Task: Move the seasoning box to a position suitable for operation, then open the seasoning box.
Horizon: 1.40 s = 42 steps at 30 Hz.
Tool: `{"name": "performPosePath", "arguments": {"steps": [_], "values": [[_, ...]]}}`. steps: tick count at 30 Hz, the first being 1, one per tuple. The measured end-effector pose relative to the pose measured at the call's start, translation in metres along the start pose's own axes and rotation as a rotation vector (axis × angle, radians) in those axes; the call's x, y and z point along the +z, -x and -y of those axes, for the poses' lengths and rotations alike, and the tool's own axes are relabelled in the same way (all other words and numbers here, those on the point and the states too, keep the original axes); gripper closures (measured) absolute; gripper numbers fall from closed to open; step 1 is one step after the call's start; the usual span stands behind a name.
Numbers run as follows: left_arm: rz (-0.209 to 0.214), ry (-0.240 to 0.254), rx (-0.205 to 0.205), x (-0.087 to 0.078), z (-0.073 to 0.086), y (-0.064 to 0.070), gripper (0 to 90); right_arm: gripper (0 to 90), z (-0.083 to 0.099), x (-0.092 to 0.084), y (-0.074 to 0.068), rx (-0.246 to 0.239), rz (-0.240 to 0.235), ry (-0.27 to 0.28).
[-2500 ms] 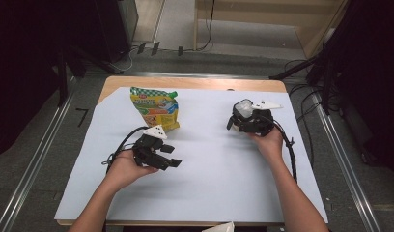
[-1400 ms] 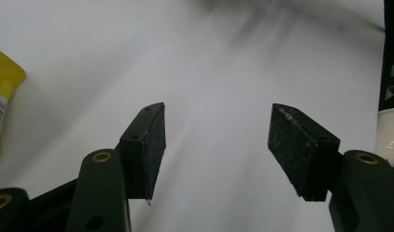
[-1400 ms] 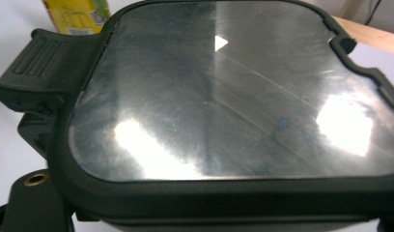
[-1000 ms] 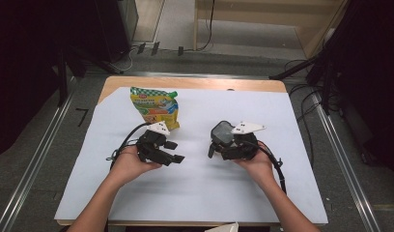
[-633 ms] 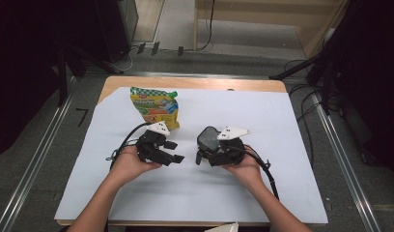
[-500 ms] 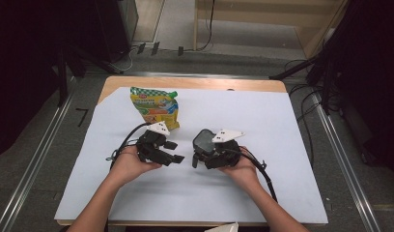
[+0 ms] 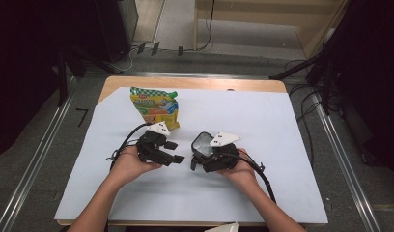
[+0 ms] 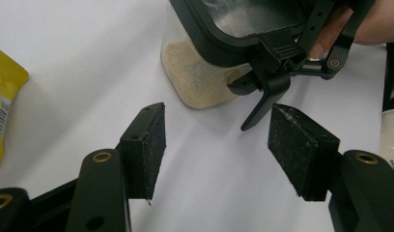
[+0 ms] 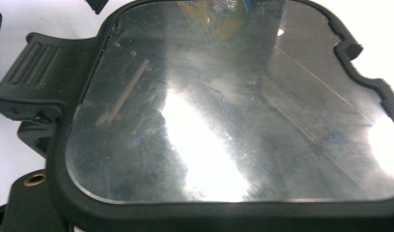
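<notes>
The right tool (image 7: 199, 159) is gripping a tilted clear container (image 8: 204, 72), lid facing the released left tool (image 8: 217, 145), above the white-covered bench (image 7: 282, 125).

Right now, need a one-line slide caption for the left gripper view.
Open left gripper faces a clear lidded container of beige powder on the white table.

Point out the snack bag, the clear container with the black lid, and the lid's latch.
snack bag (image 7: 155, 107), high view, middle of its printed front.
clear container (image 8: 197, 79), left gripper view, wall over the pale powder.
latch (image 8: 267, 89), left gripper view, its hanging black clip.
</notes>
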<state>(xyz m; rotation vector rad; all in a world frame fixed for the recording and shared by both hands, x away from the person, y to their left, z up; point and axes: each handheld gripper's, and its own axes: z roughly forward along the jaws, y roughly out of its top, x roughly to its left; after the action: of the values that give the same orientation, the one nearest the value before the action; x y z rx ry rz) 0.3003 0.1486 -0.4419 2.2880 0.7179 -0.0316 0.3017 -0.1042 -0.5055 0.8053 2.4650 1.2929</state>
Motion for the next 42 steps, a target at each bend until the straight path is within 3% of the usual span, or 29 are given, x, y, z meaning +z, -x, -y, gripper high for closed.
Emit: {"name": "performPosePath", "arguments": {"steps": [6, 15, 20, 26, 33, 38, 42], "values": [[-0.001, 0.003, -0.001, 0.000, 0.000, 0.000, 39.3, 15.6, 0.001, -0.007, 0.002, 0.010, -0.009, -0.014], [0.015, 0.009, -0.006, 0.000, 0.000, -0.001, 38.8, 17.2, 0.007, -0.033, 0.004, 0.055, -0.020, -0.045], [0.022, 0.006, -0.021, 0.001, 0.001, 0.000, 39.7, 21.5, 0.011, -0.048, 0.004, 0.065, -0.004, -0.060], [0.019, -0.001, -0.027, 0.004, 0.001, -0.001, 40.5, 29.5, 0.015, -0.068, 0.009, 0.120, -0.007, -0.036], [0.025, -0.019, -0.009, 0.013, 0.000, 0.000, 52.8, 37.4, 0.015, -0.078, 0.013, 0.136, 0.009, -0.023], [0.027, -0.010, 0.007, 0.017, 0.000, 0.002, 68.0, 44.6, 0.013, -0.080, 0.014, 0.133, 0.015, -0.020], [0.079, -0.015, -0.022, 0.022, -0.001, 0.001, 77.8, 51.1, 0.012, -0.080, 0.015, 0.127, 0.008, -0.023]]}}
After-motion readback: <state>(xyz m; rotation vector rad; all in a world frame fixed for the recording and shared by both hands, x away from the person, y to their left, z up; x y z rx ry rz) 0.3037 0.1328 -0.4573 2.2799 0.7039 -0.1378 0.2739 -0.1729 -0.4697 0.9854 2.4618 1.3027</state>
